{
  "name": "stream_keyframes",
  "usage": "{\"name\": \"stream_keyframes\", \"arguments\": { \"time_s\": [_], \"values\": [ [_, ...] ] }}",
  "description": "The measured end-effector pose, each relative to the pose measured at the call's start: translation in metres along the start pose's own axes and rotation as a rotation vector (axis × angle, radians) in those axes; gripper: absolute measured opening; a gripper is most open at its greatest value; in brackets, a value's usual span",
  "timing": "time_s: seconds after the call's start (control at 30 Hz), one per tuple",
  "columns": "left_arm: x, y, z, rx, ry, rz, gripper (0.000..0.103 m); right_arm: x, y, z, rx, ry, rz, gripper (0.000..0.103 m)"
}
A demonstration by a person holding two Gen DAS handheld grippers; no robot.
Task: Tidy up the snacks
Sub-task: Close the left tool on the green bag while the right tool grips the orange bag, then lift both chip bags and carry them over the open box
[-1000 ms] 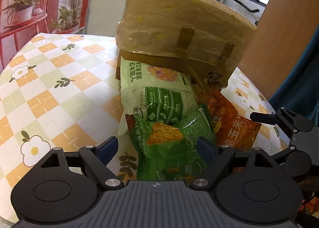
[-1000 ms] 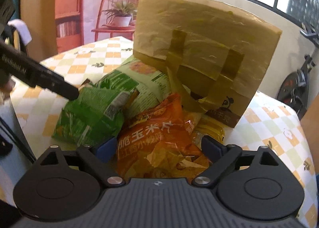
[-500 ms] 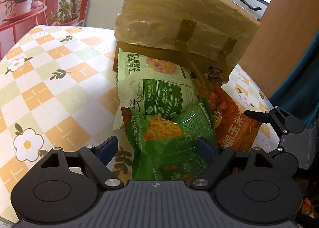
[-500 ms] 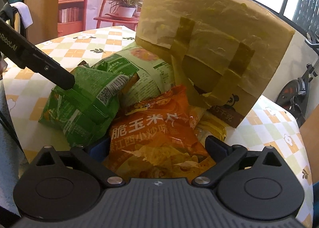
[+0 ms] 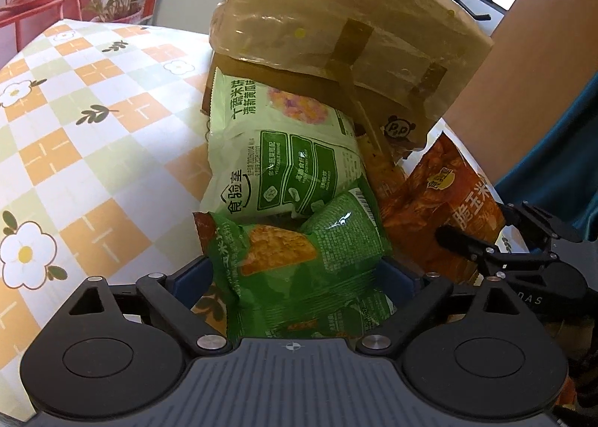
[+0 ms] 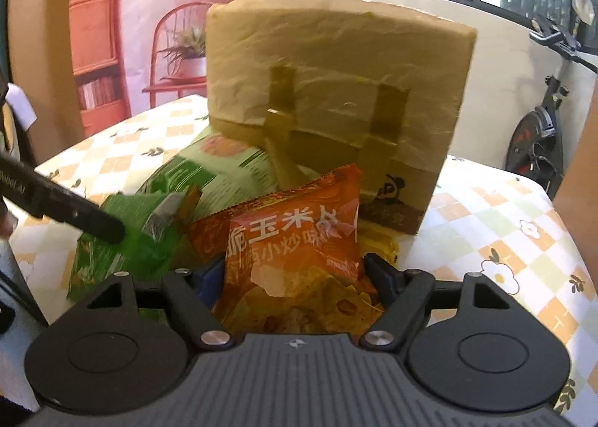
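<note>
- Left wrist view: checkered floral tablecloth is covering the table. The left gripper is pinching the dark green crinkly snack packet, likely for lifting off the pile; the pale green rice-cracker bag is lying behind it.
- The tape-wrapped brown cardboard box is sitting behind the pile; its contents are hidden.
- Right wrist view: the right gripper is clamping the orange corn-chip packet, just before the box.
</note>
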State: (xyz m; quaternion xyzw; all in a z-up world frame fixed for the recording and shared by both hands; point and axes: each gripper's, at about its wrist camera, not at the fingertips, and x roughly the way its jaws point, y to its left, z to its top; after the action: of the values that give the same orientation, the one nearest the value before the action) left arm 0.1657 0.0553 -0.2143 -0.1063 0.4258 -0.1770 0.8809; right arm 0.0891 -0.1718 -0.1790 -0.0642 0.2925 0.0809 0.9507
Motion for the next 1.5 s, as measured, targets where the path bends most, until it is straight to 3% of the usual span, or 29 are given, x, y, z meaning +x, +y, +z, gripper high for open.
{"name": "stream_keyframes", "arguments": {
  "time_s": [0.27,0.47,0.6,0.67,0.83,1.23,1.5],
  "values": [
    [0.003,0.006,-0.001,-0.024,0.011,-0.011,0.099,0.004,-0.001,-0.003,0.010,0.003,-0.006,0.078],
    [0.015,0.014,-0.003,-0.083,0.037,-0.072,0.103,0.005,-0.001,-0.003,0.016,0.004,-0.003,0.078],
    [0.022,0.009,-0.005,-0.071,0.044,-0.107,0.101,0.006,-0.001,-0.005,0.022,0.005,0.005,0.078],
    [0.020,0.005,-0.005,-0.058,0.025,-0.129,0.086,0.008,-0.001,-0.005,0.021,0.006,0.007,0.078],
    [0.010,-0.001,-0.002,-0.035,-0.016,-0.113,0.075,0.007,-0.002,-0.003,0.025,0.006,0.014,0.078],
    [-0.029,0.007,0.010,-0.063,-0.151,-0.144,0.071,-0.005,-0.012,0.008,0.061,-0.040,-0.007,0.078],
    [-0.055,-0.005,0.033,-0.029,-0.267,-0.146,0.071,-0.024,-0.026,0.029,0.102,-0.131,-0.025,0.078]
  ]
}}
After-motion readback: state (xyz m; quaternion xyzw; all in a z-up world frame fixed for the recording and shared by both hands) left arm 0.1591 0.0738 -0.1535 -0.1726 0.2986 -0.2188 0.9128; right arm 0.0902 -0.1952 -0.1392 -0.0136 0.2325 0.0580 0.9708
